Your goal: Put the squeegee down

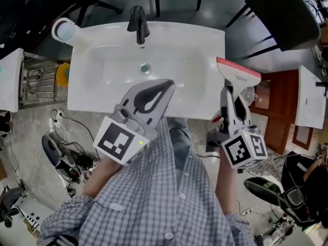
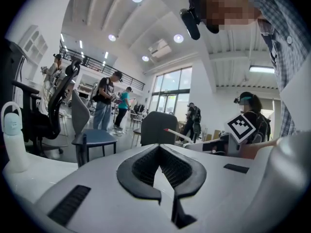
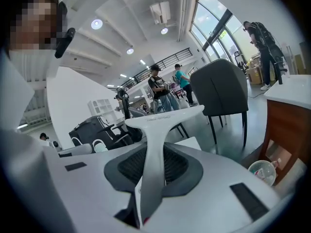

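Observation:
In the head view my right gripper point(image 1: 229, 94) is shut on the white handle of a squeegee point(image 1: 238, 72). Its red blade lies crosswise just past the right front corner of the white sink point(image 1: 113, 65). The right gripper view shows the squeegee point(image 3: 165, 119) standing up between the pads of the right gripper point(image 3: 155, 148), its head on top. My left gripper point(image 1: 165, 84) hovers over the sink's front rim with its tips together and nothing in them. From its own view the left gripper point(image 2: 159, 146) is shut and empty.
A black faucet point(image 1: 138, 24) stands at the sink's back edge and a pale bottle point(image 1: 64, 31) at its far left corner. A metal rack point(image 1: 38, 81) is to the left and a wooden cabinet point(image 1: 279, 101) to the right. Cables lie on the floor.

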